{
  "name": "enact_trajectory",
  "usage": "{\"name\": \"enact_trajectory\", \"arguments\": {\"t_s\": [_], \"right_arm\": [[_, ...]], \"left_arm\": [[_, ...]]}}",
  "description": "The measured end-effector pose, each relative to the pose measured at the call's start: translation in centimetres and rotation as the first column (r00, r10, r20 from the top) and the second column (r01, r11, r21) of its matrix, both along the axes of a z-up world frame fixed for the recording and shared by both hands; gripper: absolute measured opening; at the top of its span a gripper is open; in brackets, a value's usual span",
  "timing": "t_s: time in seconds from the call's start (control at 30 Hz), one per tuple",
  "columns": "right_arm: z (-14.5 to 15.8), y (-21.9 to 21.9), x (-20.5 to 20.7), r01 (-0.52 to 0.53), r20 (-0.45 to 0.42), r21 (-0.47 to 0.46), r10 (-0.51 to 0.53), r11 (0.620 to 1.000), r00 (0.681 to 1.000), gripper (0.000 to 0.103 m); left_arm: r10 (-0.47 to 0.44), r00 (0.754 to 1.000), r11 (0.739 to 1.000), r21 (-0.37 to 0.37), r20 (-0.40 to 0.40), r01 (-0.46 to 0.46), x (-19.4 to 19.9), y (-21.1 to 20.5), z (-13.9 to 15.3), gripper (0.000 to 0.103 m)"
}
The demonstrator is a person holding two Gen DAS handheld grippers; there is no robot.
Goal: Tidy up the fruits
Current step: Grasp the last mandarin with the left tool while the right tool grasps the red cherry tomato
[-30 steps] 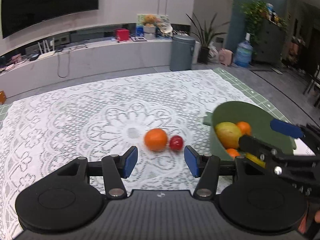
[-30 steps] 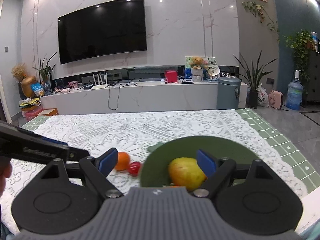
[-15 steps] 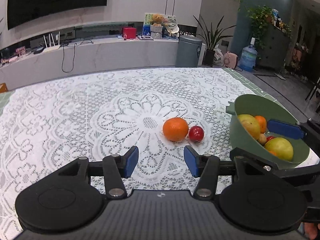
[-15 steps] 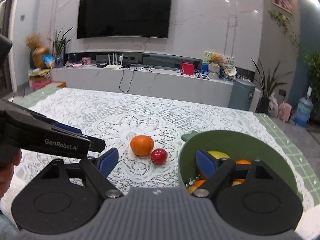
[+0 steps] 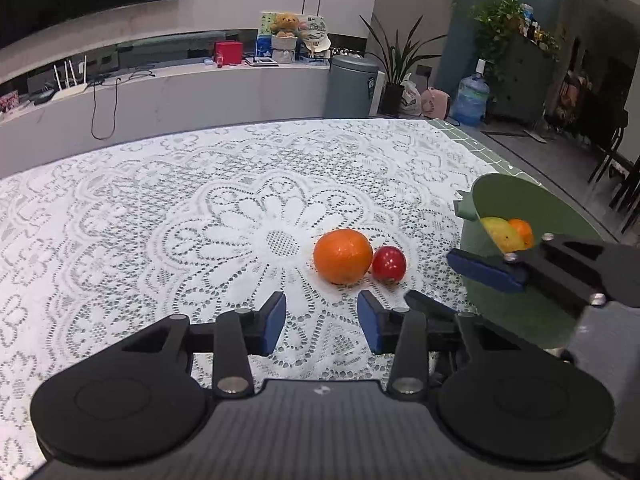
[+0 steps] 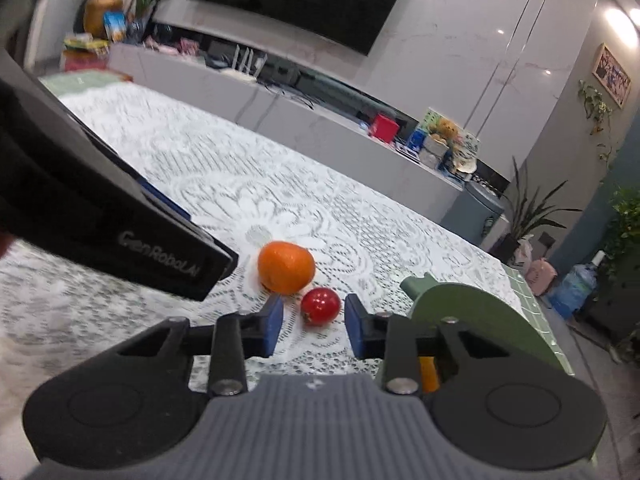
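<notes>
Now my right gripper (image 6: 313, 323) stands spread, the small red fruit (image 6: 320, 306) just beyond its tips, touching the orange (image 6: 286, 267). Best ease forward, close gently on red alone, then carry it right to the green bowl (image 6: 480, 312). My left gripper (image 5: 321, 322) waits, spread and empty.

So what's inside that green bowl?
In the left wrist view, the green bowl holds a yellow-green fruit and a small orange fruit. The right tool and the bowl's near wall cover the rest, so more fruit may lie hidden.
</notes>
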State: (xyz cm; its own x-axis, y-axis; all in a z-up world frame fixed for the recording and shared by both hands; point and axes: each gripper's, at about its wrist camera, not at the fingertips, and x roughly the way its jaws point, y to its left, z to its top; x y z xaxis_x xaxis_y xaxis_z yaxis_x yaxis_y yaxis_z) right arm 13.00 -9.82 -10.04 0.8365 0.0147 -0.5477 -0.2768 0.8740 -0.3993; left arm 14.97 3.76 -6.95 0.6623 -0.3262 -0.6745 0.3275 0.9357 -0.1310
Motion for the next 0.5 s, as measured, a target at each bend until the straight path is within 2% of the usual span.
{"name": "enact_trajectory", "arguments": {"t_s": [0.27,0.5], "right_arm": [[-2.1,1.0,2.6,0.028,0.017,-0.092,-0.026,0.995,1.0,0.03],[-3.1,1.4,3.5,0.015,0.041,-0.15,-0.009,0.989,0.999,0.031]], "left_arm": [[-0.024,1.0,0.998,-0.06,-0.006,0.023,2.6,0.0,-0.7,0.048],[-0.06,0.998,0.997,-0.059,-0.029,0.058,4.1,-0.7,-2.0,0.051]]}}
